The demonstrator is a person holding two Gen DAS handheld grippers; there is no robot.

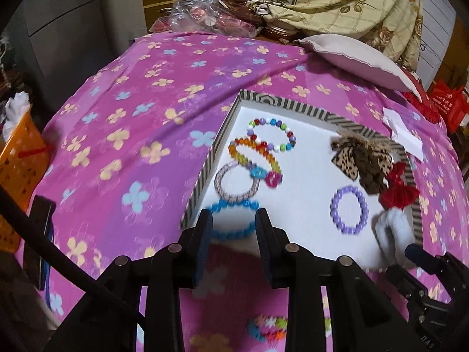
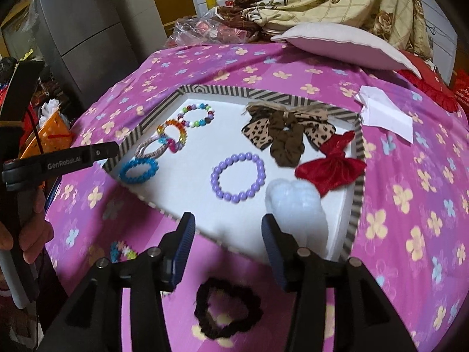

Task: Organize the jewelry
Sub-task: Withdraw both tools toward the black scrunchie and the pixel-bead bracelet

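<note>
We see a striped-rimmed white tray (image 2: 359, 146) holding bead bracelets, including a purple one (image 2: 238, 177), and bows; a black scrunchie (image 2: 228, 312) lies outside.

Blue bead bracelet (image 1: 233, 220) partly hidden behind left gripper's fingers (image 1: 205, 234); multicolour bracelet (image 1: 268, 330) blurred; black scrunchie (image 2: 228, 312) blurred.

Both views are lit by soft indoor light from above, and the colours look strong. The white floor of the tray (image 1: 296, 176) is overexposed and shows almost no detail. Shadows are weak. The fisheye lens bends the pink cloth (image 1: 123, 135) into a dome, and the corners go black. Motion blur softens the near beads and the black scrunchie (image 2: 228, 312). The background room is dim.
</note>
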